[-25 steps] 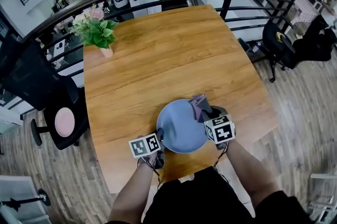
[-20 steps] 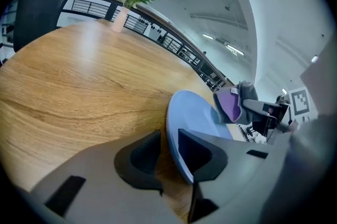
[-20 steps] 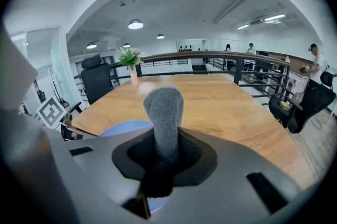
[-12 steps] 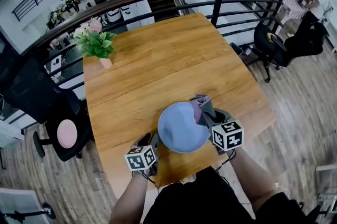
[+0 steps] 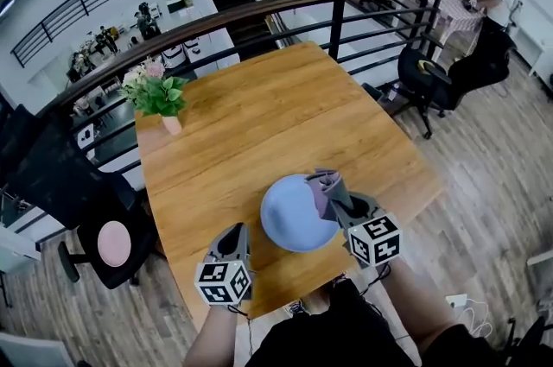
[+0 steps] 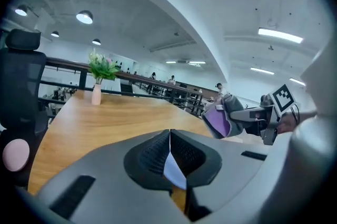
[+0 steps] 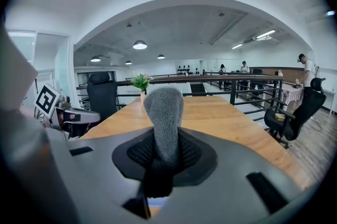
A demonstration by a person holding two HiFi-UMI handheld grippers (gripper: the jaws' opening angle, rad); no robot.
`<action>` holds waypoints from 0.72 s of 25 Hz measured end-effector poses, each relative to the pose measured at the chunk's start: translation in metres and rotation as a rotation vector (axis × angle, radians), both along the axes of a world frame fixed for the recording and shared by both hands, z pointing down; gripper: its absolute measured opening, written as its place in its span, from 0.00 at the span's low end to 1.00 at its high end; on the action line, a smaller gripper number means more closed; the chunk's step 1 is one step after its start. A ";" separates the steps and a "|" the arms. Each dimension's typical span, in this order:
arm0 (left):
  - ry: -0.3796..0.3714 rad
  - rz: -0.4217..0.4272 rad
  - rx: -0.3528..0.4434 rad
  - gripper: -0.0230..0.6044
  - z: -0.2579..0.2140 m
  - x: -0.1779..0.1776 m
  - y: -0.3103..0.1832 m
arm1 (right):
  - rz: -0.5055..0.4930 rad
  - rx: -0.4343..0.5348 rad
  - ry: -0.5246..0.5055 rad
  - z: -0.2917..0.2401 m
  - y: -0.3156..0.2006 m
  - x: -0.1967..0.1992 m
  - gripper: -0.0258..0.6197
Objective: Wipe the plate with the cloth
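A light blue plate [image 5: 294, 218] lies on the wooden table [image 5: 259, 115] near its front edge. A grey and purple cloth [image 5: 326, 183] hangs over the plate's right rim, and my right gripper [image 5: 340, 198] is shut on it. The right gripper view shows the grey cloth [image 7: 164, 112] standing up between the jaws. My left gripper [image 5: 235, 239] is left of the plate and apart from it. Its jaws have just closed, and in the left gripper view the left gripper [image 6: 169, 134] is shut with nothing between the pads. That view also shows the cloth [image 6: 217, 122] at the right.
A pink vase with a green plant [image 5: 158, 93] stands at the table's far left corner. A black chair with a pink seat [image 5: 113, 243] is at the table's left side. A dark railing [image 5: 285, 3] runs beyond the far edge, with another chair [image 5: 416, 72] at the right.
My left gripper let go of the plate's near left rim and drew back toward me and to the left. The right gripper keeps the cloth at the plate's right rim.
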State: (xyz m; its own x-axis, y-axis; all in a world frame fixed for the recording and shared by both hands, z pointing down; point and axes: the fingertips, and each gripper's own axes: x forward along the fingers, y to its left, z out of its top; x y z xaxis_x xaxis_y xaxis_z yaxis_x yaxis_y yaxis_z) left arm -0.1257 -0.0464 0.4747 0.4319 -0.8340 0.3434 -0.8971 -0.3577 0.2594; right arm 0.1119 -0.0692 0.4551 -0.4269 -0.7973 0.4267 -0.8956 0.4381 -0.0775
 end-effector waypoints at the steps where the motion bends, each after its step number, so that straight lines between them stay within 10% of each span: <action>1: -0.001 0.002 0.025 0.07 -0.009 0.000 0.003 | -0.002 0.011 0.001 -0.005 0.006 0.000 0.15; 18: -0.023 -0.032 0.143 0.07 -0.058 0.056 0.091 | -0.133 0.086 -0.065 -0.045 0.075 0.031 0.15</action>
